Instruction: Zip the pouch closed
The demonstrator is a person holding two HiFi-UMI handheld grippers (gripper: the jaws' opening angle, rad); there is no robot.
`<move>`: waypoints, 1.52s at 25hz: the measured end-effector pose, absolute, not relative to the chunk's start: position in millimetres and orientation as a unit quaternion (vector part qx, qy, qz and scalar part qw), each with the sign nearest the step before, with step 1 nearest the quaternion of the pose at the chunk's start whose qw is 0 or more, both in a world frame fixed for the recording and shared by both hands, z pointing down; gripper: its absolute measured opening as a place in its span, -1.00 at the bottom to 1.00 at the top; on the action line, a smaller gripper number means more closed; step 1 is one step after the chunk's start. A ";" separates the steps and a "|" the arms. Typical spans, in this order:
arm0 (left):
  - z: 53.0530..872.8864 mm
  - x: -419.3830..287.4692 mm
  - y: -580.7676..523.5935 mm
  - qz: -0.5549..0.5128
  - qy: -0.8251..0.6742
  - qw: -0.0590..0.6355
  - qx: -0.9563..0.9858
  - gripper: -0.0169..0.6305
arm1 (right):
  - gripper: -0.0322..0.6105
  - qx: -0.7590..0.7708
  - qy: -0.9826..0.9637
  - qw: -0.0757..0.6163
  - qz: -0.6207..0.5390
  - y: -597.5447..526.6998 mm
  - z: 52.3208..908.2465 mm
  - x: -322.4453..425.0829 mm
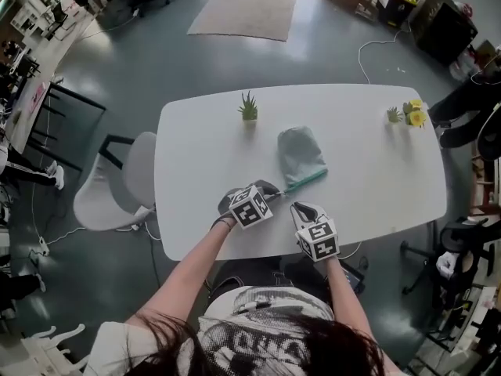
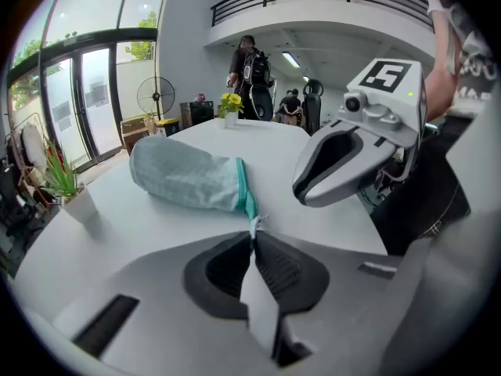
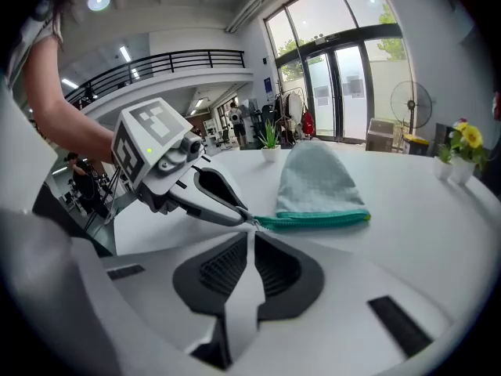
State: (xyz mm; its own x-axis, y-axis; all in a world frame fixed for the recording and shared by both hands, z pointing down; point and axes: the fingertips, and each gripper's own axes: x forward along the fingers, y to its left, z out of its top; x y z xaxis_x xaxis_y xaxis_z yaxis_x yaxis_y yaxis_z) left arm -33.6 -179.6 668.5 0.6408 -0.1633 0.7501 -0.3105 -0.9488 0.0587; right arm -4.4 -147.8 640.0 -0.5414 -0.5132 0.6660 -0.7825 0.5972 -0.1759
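A pale green pouch (image 1: 300, 152) lies on the white table (image 1: 203, 147), its teal zipper edge (image 1: 307, 180) turned toward me. In the left gripper view the pouch (image 2: 185, 178) is just beyond the jaws. My left gripper (image 1: 274, 193) is shut on the small pull tab (image 2: 254, 224) at the zipper's near end. The right gripper view shows those left fingertips (image 3: 239, 210) pinched at the zipper's end (image 3: 258, 222). My right gripper (image 1: 299, 207) hovers close to the right of that end, jaws a narrow slit apart with nothing between them (image 3: 252, 234).
A small spiky plant (image 1: 248, 106) stands at the table's far edge. Yellow flowers (image 1: 414, 114) and another small plant (image 1: 394, 115) sit at the far right. A grey chair (image 1: 124, 183) is left of the table. People stand in the background (image 2: 252, 67).
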 end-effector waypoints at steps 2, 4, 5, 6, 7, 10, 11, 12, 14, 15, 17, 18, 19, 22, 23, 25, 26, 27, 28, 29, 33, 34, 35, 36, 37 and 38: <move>663.6 -32.2 -176.7 0.396 -0.131 0.093 0.904 -0.87 | -0.77 0.378 -0.847 0.301 0.223 -149.1 641.8 -5.1; 660.8 -31.5 -174.8 0.390 -0.134 0.095 0.906 -0.87 | -0.71 0.374 -0.847 0.312 0.214 -151.7 644.3 -5.1; 660.1 -31.1 -174.0 0.388 -0.136 0.097 0.906 -0.87 | -0.69 0.373 -0.846 0.316 0.212 -153.5 645.8 -4.8; 659.6 -30.6 -173.2 0.386 -0.137 0.099 0.907 -0.87 | -0.68 0.372 -0.846 0.318 0.212 -155.5 647.6 -4.6; 659.1 -30.0 -172.3 0.384 -0.138 0.099 0.908 -0.87 | -0.66 0.371 -0.845 0.320 0.213 -157.5 649.4 -4.6; 657.2 -29.9 -168.5 0.382 -0.139 0.099 0.908 -0.87 | -0.60 0.364 -0.845 0.327 0.216 -161.8 655.2 -7.7; 656.5 -30.2 -167.0 0.382 -0.139 0.099 0.908 -0.87 | -0.59 0.360 -0.845 0.331 0.216 -162.4 657.3 -9.1; 655.6 -30.2 -165.5 0.382 -0.139 0.099 0.908 -0.87 | -0.58 0.356 -0.845 0.337 0.215 -162.5 659.6 -10.3; 653.5 -29.9 -163.1 0.382 -0.140 0.099 0.908 -0.87 | -0.56 0.346 -0.844 0.348 0.215 -161.5 664.5 -12.0; 652.4 -29.8 -162.3 0.382 -0.141 0.100 0.908 -0.87 | -0.56 0.341 -0.845 0.353 0.215 -160.6 666.3 -12.9; 650.6 -29.8 -160.6 0.381 -0.143 0.099 0.908 -0.87 | -0.57 0.335 -0.846 0.355 0.214 -158.5 667.3 -15.2; 650.2 -29.9 -159.6 0.381 -0.144 0.099 0.908 -0.88 | -0.59 0.333 -0.848 0.354 0.213 -157.4 666.7 -16.4; 649.9 -29.9 -158.4 0.381 -0.145 0.098 0.908 -0.87 | -0.62 0.333 -0.849 0.352 0.211 -156.5 665.6 -17.5; 649.7 -31.6 -156.1 0.381 -0.150 0.099 0.907 -0.88 | -0.72 0.333 -0.853 0.345 0.207 -155.6 661.8 -21.8; 649.7 -32.2 -155.4 0.381 -0.152 0.100 0.907 -0.87 | -0.76 0.333 -0.854 0.343 0.206 -155.3 660.5 -23.2; 649.4 -32.7 -153.7 0.378 -0.154 0.102 0.907 -0.87 | -0.84 0.335 -0.854 0.340 0.207 -153.8 658.7 -24.2; 648.9 -32.6 -153.1 0.376 -0.155 0.104 0.908 -0.87 | -0.85 0.337 -0.853 0.339 0.208 -152.9 658.1 -23.8; 648.1 -32.4 -152.8 0.374 -0.155 0.105 0.908 -0.88 | -0.86 0.339 -0.853 0.338 0.210 -152.5 657.7 -23.2; 647.3 -32.3 -153.0 0.371 -0.156 0.105 0.909 -0.87 | -0.86 0.341 -0.852 0.336 0.214 -152.6 657.2 -22.8; 646.8 -32.4 -153.5 0.370 -0.157 0.105 0.910 -0.88 | -0.86 0.343 -0.850 0.333 0.219 -153.2 657.1 -22.5; 647.2 -31.5 -153.2 0.368 -0.153 0.106 0.911 -0.88 | -0.87 0.345 -0.846 0.335 0.231 -154.6 657.8 -19.8; 647.1 -30.9 -152.8 0.369 -0.152 0.107 0.911 -0.88 | -0.88 0.343 -0.846 0.337 0.231 -154.4 657.9 -18.9; 647.0 -30.5 -152.4 0.369 -0.150 0.107 0.911 -0.88 | -0.88 0.342 -0.846 0.339 0.230 -154.2 658.2 -17.8; 647.0 -30.2 -152.2 0.371 -0.149 0.106 0.911 -0.88 | -0.88 0.342 -0.845 0.342 0.230 -154.3 658.9 -16.4; 647.3 -29.8 -152.1 0.372 -0.148 0.104 0.911 -0.88 | -0.88 0.343 -0.844 0.343 0.229 -155.0 660.0 -14.1; 647.7 -29.2 -152.2 0.372 -0.147 0.103 0.911 -0.88 | -0.88 0.346 -0.843 0.344 0.227 -156.4 661.4 -11.1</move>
